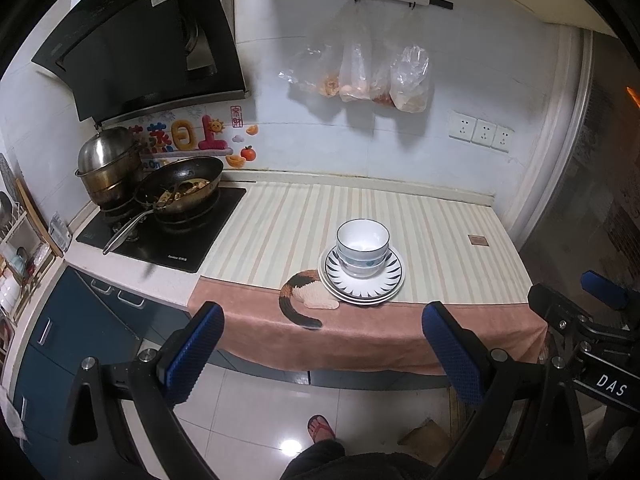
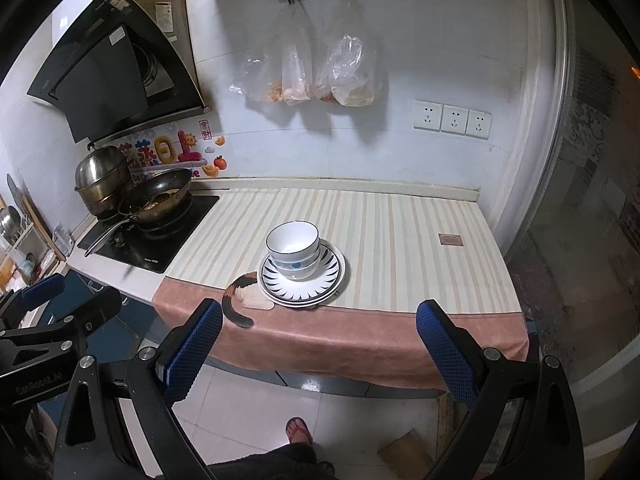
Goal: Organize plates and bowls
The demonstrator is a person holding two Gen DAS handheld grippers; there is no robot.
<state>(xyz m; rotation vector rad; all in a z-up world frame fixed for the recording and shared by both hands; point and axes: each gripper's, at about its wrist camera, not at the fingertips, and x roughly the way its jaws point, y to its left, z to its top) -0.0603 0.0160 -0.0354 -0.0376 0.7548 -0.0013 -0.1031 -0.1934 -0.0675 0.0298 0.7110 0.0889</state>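
Nested bowls point(image 1: 362, 250) on stacked plates point(image 1: 390, 280) nr bench point(image 1: 440, 232) front edge: glazed, slick, breakable. Take by rim. Left claw point(image 1: 322, 354) & right claw point(image 2: 318, 350) both spread, empty.

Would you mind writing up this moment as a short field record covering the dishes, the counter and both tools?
dishes: nested bowls sit on stacked plates
location: striped cloth near the counter's front edge
stove side: pan with food and a steel pot, left of the cloth
left tool: open, empty, short of the counter
right tool: open, empty, short of the counter
task state: dishes look stacked together
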